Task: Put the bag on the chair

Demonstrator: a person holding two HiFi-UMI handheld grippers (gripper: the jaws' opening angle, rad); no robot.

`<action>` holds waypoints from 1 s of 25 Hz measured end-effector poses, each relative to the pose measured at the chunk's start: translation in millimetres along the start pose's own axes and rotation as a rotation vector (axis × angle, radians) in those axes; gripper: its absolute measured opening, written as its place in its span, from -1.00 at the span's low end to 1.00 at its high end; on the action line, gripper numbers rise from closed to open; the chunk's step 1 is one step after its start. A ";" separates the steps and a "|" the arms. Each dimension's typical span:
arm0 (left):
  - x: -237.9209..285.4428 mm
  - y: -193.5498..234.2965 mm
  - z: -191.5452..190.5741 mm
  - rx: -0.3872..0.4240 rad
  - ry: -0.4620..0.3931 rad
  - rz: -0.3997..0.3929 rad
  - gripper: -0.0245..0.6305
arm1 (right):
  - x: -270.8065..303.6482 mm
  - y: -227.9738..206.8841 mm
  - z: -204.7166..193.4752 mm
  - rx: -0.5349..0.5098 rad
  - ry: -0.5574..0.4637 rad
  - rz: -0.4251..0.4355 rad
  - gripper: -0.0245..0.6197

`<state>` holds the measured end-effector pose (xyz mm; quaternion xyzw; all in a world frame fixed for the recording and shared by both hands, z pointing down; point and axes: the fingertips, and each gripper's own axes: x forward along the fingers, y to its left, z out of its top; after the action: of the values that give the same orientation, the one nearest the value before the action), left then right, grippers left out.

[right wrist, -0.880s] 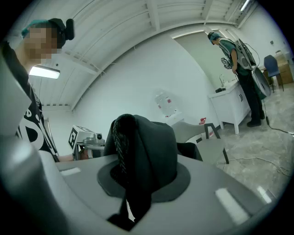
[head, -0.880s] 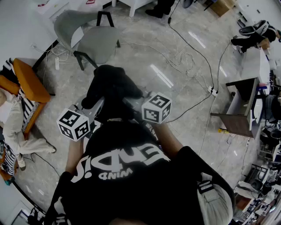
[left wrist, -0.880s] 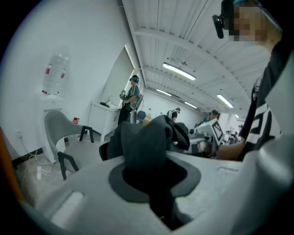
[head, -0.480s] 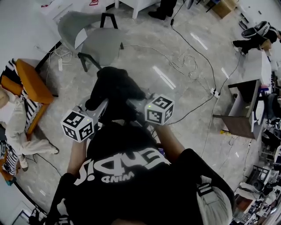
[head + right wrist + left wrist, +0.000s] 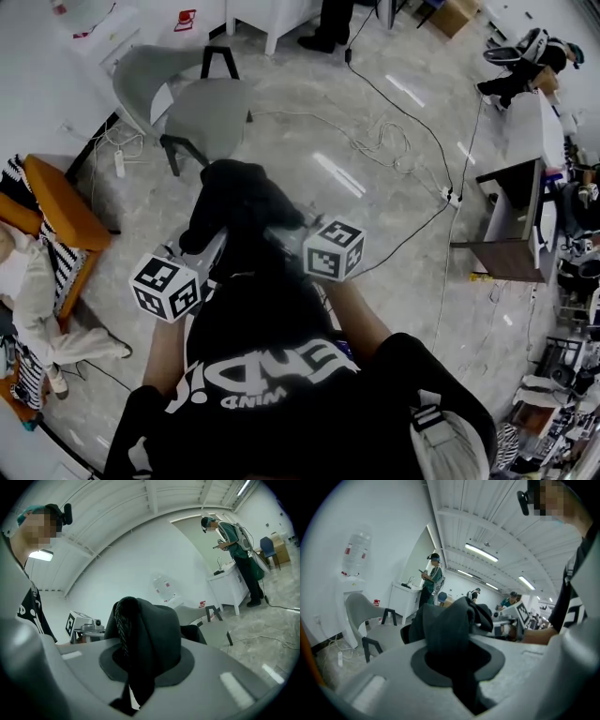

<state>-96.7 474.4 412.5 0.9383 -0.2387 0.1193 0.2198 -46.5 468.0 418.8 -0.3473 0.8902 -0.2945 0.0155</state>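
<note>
A black bag [image 5: 239, 202] hangs above the marble floor in front of me, held between both grippers. The left gripper [image 5: 214, 248] is shut on its left side, where dark fabric [image 5: 447, 625] fills the jaws. The right gripper [image 5: 286, 228] is shut on the other side, with a braided black strap and cloth [image 5: 140, 639] pinched between the pads. The fingertips are buried in the fabric. A grey chair [image 5: 202, 98] with black legs stands empty just beyond the bag, also visible as the chair [image 5: 370, 620] at left and the chair [image 5: 208, 620] at right.
An orange chair [image 5: 56, 187] with a seated person is at the left. Cables [image 5: 394, 141] trail over the floor to the right, near a dark desk [image 5: 511, 225]. A standing person [image 5: 328, 19] and white cabinets lie beyond the grey chair.
Both grippers keep their hold on the bag. In the head view the bag sits slightly nearer to the grey chair than before.
</note>
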 end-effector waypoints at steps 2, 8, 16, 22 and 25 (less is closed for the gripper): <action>-0.8 7.6 1.1 -0.003 0.003 -0.002 -0.73 | 7.0 -0.6 0.9 0.001 -0.004 -0.011 -0.72; 6.4 28.3 9.9 -0.003 0.005 -0.010 -0.73 | 23.4 -12.2 9.4 0.012 0.001 -0.025 -0.72; 31.4 70.4 28.5 -0.017 0.002 -0.012 -0.73 | 55.5 -47.4 32.3 0.016 0.006 -0.036 -0.72; 60.4 106.5 58.9 -0.025 0.004 -0.017 -0.73 | 81.4 -82.4 65.7 0.030 0.004 -0.026 -0.72; 77.5 127.3 79.1 -0.030 0.005 -0.018 -0.73 | 95.7 -102.3 87.8 0.038 0.005 -0.018 -0.72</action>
<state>-84.6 306.1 414.0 0.9366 -0.2317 0.1161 0.2357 -36.4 303.0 417.9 -0.3544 0.8812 -0.3123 0.0173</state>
